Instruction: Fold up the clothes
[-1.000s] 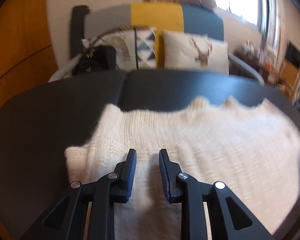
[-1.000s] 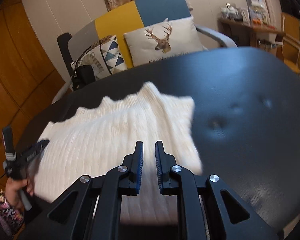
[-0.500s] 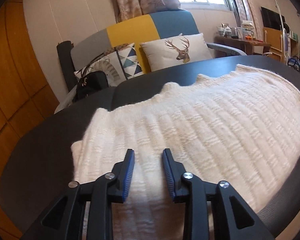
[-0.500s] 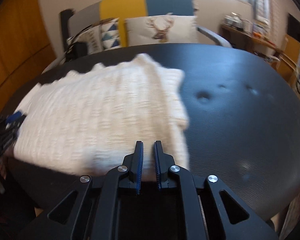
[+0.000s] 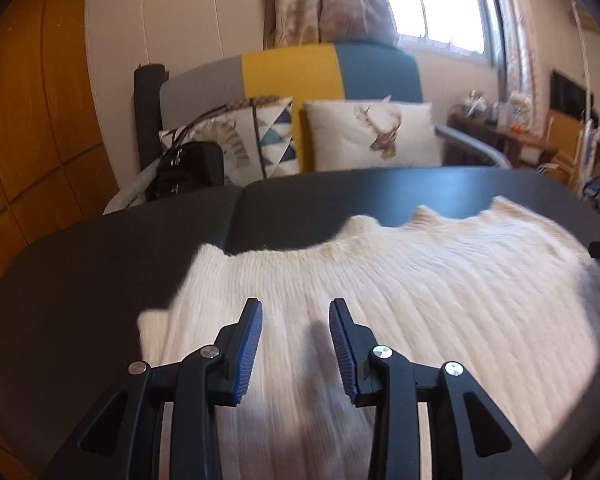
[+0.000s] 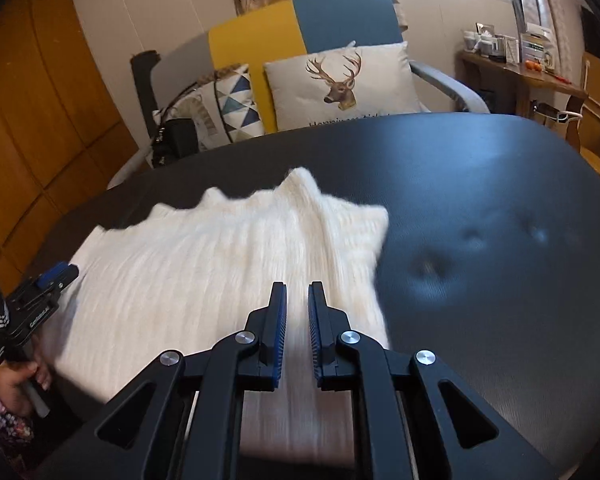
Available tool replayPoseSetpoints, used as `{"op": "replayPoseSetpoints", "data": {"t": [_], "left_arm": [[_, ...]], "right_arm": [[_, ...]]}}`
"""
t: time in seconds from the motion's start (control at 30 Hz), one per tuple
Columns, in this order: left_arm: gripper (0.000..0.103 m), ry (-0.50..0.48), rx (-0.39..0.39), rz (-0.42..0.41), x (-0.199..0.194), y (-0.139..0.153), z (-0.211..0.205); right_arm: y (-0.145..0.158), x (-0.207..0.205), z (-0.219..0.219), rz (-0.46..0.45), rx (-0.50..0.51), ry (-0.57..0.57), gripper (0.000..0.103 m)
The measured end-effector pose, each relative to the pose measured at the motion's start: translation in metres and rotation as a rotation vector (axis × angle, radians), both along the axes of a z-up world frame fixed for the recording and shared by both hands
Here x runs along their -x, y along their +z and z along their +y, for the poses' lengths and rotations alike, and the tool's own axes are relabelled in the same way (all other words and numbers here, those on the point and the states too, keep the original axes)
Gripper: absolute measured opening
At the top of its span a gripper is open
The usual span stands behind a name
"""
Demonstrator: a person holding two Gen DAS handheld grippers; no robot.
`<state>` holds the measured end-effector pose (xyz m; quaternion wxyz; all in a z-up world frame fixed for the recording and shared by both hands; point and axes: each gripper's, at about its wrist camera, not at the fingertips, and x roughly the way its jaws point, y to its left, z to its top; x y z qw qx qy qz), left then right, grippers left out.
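- We are keeping the white knit sweater point(image 5: 400, 300) spread flat on the black worktop point(image 6: 500, 184), so its edges are showing for a fold.
- Our left gripper point(image 5: 296, 344) is hovering over the sweater's 9 o'clock end, jaws partly apart, gripping nothing.
- Our right gripper point(image 6: 297, 334) is hanging over the 3 o'clock end, jaws narrow, gripping nothing.

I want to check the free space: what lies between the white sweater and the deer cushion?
Only bare black table lies between the white sweater and the deer cushion, in the right wrist view.
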<state>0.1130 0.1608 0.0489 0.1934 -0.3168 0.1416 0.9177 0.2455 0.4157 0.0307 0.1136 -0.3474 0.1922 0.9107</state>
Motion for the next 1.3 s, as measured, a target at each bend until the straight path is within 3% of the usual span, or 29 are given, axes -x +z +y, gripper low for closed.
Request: {"op": "replayPoseSetpoints", "data": {"t": [0.1, 0.17, 0.27, 0.4, 0.47, 0.57, 0.7, 0.8, 0.93, 1.07, 1.3], "left_arm": [[0.035, 0.074, 0.078, -0.061, 0.030, -0.015, 0.005], [0.038, 0.103, 0.044, -0.126, 0.043, -0.027, -0.004], [0.039, 0.104, -0.012, -0.130, 0.045, -0.032, -0.012], [0.039, 0.101, -0.021, -0.122, 0.042, -0.034, -0.012], [0.039, 0.098, -0.037, -0.126, 0.042, -0.035, -0.014], [0.039, 0.098, -0.046, -0.121, 0.041, -0.035, -0.016], [0.039, 0.100, -0.034, -0.109, 0.039, -0.036, -0.014], [0.039, 0.098, -0.049, -0.117, 0.039, -0.036, -0.016], [0.039, 0.099, -0.055, -0.119, 0.039, -0.036, -0.018], [0.039, 0.099, -0.063, -0.121, 0.039, -0.037, -0.019], [0.039, 0.122, -0.062, -0.123, 0.037, -0.033, -0.016]], "right_arm": [[-0.009, 0.030, 0.011, -0.045, -0.008, -0.003, 0.010], [-0.016, 0.042, 0.016, -0.085, -0.025, -0.015, 0.010], [-0.035, 0.042, 0.030, -0.106, 0.039, -0.063, 0.005], [-0.046, 0.035, 0.042, -0.048, 0.125, -0.120, 0.003], [-0.039, 0.037, 0.038, -0.060, 0.104, -0.103, 0.003], [-0.014, 0.037, 0.033, 0.022, 0.102, -0.067, 0.007], [0.004, 0.077, 0.022, -0.009, 0.007, -0.016, 0.008], [-0.008, 0.114, 0.020, -0.099, -0.006, 0.009, 0.008], [-0.029, 0.134, 0.026, -0.167, -0.010, -0.012, 0.008], [-0.036, 0.133, 0.036, -0.141, 0.004, -0.068, 0.004], [-0.037, 0.135, 0.026, -0.144, -0.059, -0.072, 0.005]]}}
